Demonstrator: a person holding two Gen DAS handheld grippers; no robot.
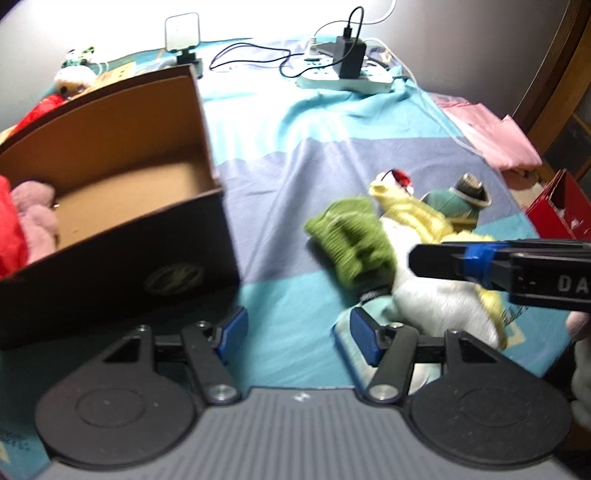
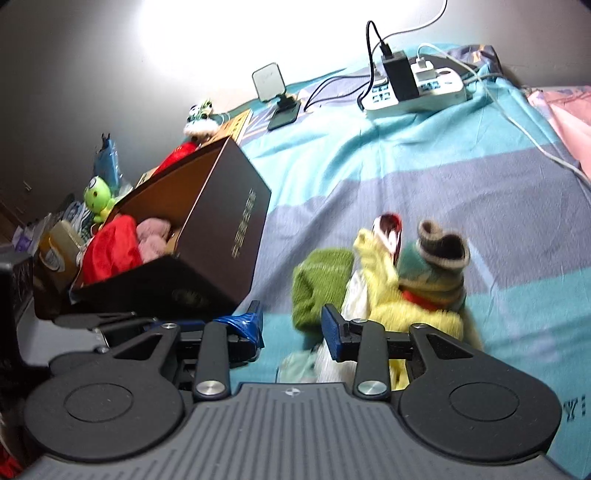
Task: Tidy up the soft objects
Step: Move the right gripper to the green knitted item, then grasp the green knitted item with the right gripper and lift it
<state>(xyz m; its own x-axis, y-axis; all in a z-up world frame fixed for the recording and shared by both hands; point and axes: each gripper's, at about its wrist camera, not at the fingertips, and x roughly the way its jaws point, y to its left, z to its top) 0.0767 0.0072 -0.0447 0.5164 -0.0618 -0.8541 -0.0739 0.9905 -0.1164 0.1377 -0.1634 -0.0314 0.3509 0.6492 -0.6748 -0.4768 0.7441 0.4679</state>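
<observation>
On a bed sheet [image 1: 280, 122] banded in turquoise and grey-blue sits one dark cardboard box [image 1: 122, 254] with a plain brown inside. Two soft things lie in its near end: a red cloth [image 2: 110, 251] and a pink plush piece [image 2: 153, 240]; the left wrist view cuts both off at its edge.

One heap of soft objects lies on the sheet well to the right of the box. Four pieces can be counted in it: a green knitted piece [image 1: 349, 242], a pale yellow knitted piece [image 1: 410, 212], a teal knitted piece with a striped cuff [image 2: 439, 264], and a white plush body [image 1: 439, 306] underneath. A small red-and-white item [image 2: 388, 229] at the top is too blurred to name.

Both grippers have blue pads. The left gripper [image 1: 295, 334] has its jaws wide apart over bare sheet, with nothing between them. The right gripper [image 2: 291, 328] also stands parted and empty, its right pad just beside the heap; whether it touches is unclear.

At the far end lie one white power strip [image 2: 417, 94] carrying a black charger, and one small square white device on a stand [image 1: 181, 31]. One green frog plush [image 2: 98, 197] sits beyond the box among clutter that is hard to make out.
</observation>
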